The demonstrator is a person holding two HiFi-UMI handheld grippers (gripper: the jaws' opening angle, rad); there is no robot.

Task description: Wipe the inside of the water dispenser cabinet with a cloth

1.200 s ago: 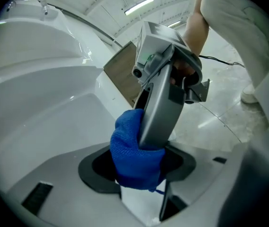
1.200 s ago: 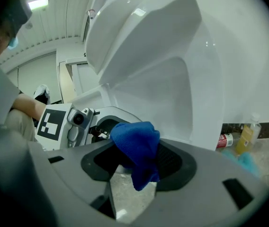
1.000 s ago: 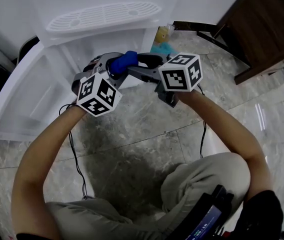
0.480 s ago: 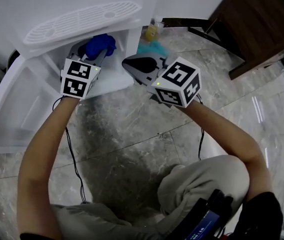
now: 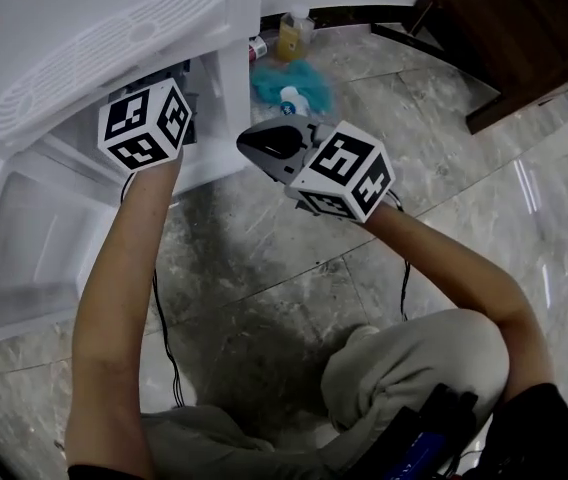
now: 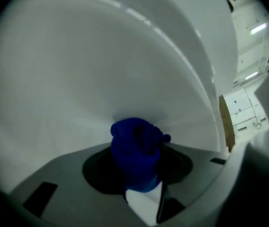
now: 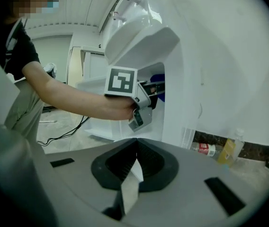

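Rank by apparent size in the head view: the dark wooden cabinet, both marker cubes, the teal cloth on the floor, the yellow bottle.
1. dark wooden cabinet, partly cut off
2. right marker cube and left marker cube: about alike, both near the camera, so unranked
3. teal cloth
4. yellow bottle

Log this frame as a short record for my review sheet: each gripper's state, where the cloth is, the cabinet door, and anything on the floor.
left gripper: shut on blue cloth, reaching into the open cabinet
right gripper: shut, nothing between the jaws, outside the cabinet above the floor
cloth position: bunched, close to the white inner wall; contact cannot be told
cabinet door: swung open
floor items: yellow bottle beside the dispenser
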